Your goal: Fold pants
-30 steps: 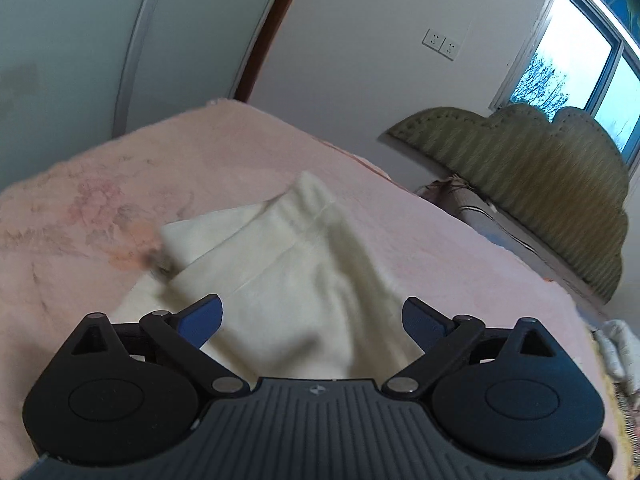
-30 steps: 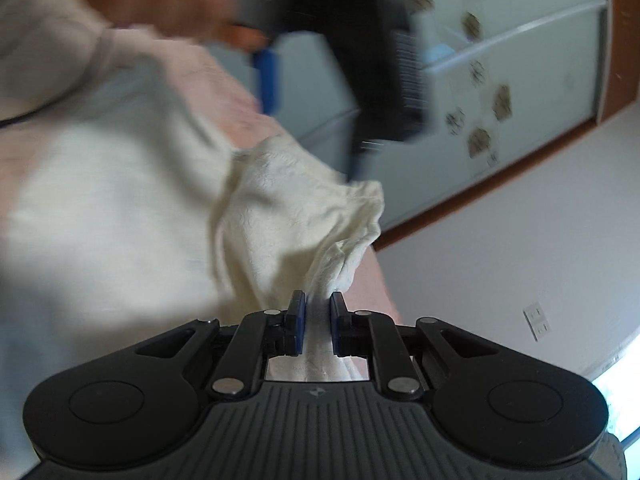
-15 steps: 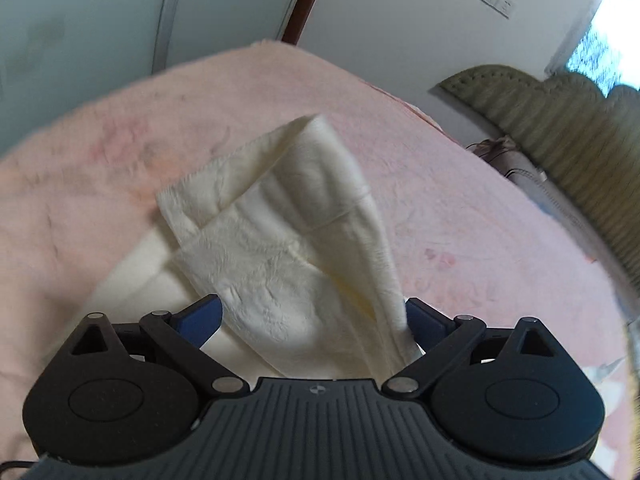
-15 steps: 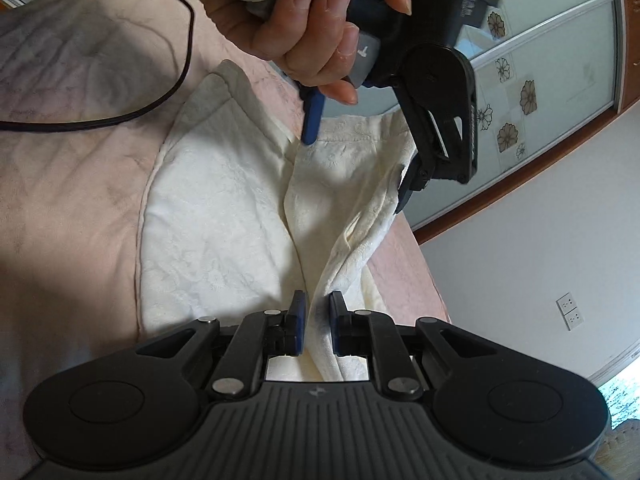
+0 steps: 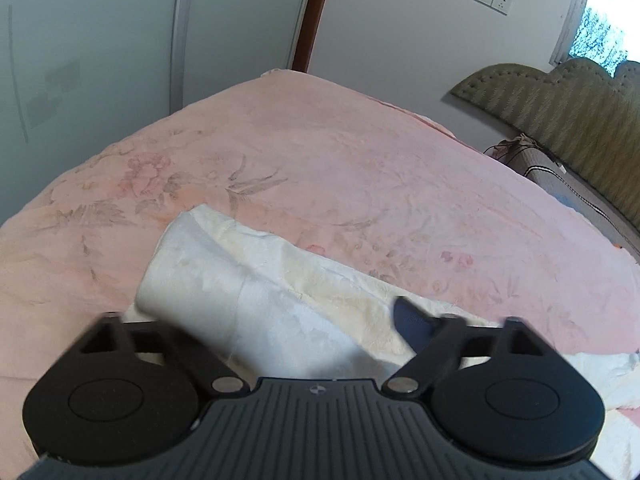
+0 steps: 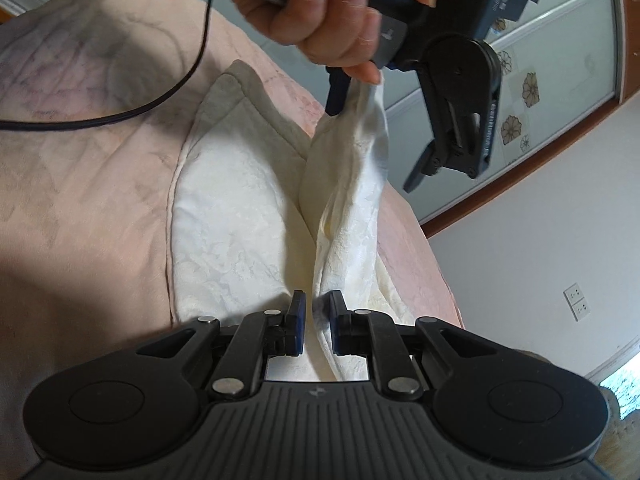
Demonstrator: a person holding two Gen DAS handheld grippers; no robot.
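Observation:
Cream pants (image 6: 228, 216) lie on a pink bedspread (image 6: 80, 184), with one part pulled up into a twisted ridge. My right gripper (image 6: 316, 320) is shut on the near end of that ridge. A hand (image 6: 320, 12) holds my left gripper (image 6: 376, 140) over the ridge's far end. Its jaws are closing, one blue finger touching the cloth and the other still well off it. In the left wrist view a rolled fold of the pants (image 5: 256, 280) lies between the jaws of my left gripper (image 5: 304, 320) and hides the left pad.
A black cable (image 6: 160, 100) trails across the bedspread (image 5: 360, 168) to the left of the pants. A green padded headboard (image 5: 560, 108) stands at the right, sliding wardrobe doors (image 5: 100, 40) behind the bed's far edge.
My left gripper's jaws have narrowed around the raised fold. The fold now lies over its left finger. The right gripper has kept its grip and hardly moved.

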